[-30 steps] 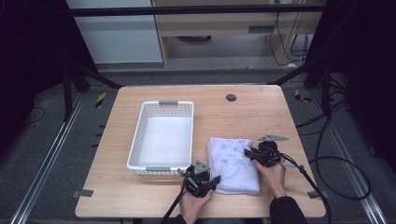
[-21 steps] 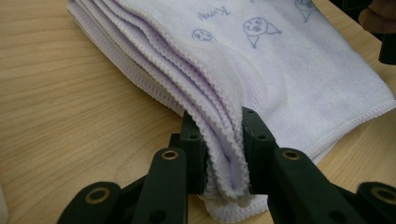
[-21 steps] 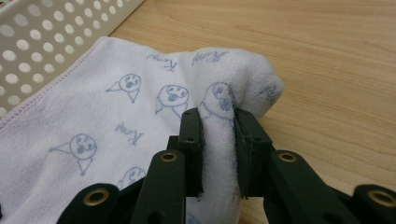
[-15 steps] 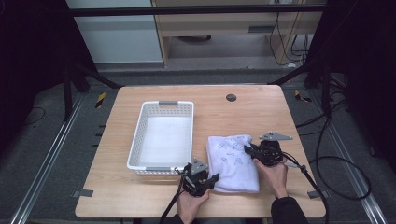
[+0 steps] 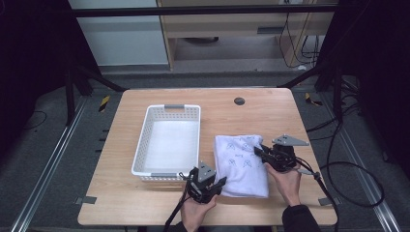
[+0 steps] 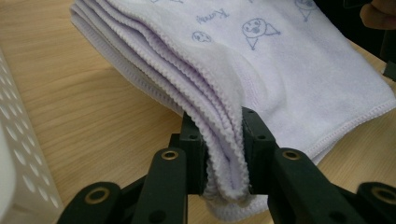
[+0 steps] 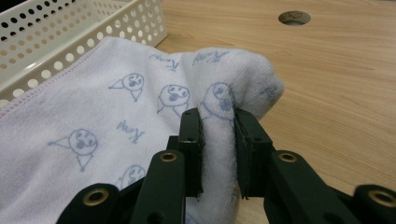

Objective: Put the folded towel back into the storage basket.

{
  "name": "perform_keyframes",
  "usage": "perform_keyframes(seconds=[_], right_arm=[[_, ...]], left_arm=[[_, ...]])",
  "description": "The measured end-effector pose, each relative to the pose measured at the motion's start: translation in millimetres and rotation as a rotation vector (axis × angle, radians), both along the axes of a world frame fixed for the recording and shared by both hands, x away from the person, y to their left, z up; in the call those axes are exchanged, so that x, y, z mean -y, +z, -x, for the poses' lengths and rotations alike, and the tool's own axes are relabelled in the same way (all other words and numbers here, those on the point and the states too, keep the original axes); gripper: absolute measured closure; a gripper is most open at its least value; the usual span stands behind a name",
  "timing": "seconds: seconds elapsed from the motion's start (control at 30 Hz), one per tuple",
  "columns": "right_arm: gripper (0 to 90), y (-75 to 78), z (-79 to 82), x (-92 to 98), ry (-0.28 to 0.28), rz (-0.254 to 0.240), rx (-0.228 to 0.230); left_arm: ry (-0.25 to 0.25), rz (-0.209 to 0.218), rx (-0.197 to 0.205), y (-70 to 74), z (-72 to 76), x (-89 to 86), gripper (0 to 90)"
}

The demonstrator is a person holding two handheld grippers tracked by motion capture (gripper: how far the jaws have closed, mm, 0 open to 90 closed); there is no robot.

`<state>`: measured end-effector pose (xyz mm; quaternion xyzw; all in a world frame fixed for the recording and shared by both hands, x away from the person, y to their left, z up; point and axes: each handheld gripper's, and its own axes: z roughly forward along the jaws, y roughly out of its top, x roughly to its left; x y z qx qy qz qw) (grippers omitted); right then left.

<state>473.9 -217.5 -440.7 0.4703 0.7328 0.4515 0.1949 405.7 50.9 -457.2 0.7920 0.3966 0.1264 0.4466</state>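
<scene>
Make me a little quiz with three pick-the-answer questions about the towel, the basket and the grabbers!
1. Where does the towel lie on the table?
A. inside the basket
B. right of the basket
C. on the floor

2. What colour is the basket?
A. white
B. red
C. green

3. What are the left gripper and right gripper doing?
A. both open over bare wood
B. both shut on the towel
C. both holding the basket

Answers: 1 B, the high view shows the towel beside the basket's right wall. 2 A, its holed walls are white. 3 B, each gripper view shows folded cloth squeezed between its black jaws.
</scene>
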Motion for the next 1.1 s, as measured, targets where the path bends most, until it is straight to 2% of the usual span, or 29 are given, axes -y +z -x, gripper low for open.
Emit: perform_keyframes(seconds=[0.2, 0.43, 0.73, 1.1], right_arm=[[74.7, 6.2, 2.5, 3.5, -0.003, -0.021, 0.018], [74.6, 16.2, 5.9, 0.4, -0.003, 0.007, 0.053], [74.7, 23.7, 5.8, 1.0, -0.008, -0.008, 0.071], [74.6, 43.0, 3.7, -6.7, 0.002, -0.027, 0.12]], left_arm=[[-0.004, -0.014, 0.021, 7.6, -0.3, 1.4, 72.8], [-0.014, -0.018, 0.025, 15.6, -2.2, -0.4, 72.8], [-0.024, -0.02, 0.046, 28.7, -5.1, -2.7, 72.8], [-0.032, -0.034, 0.09, 51.7, -8.7, -15.1, 72.8]])
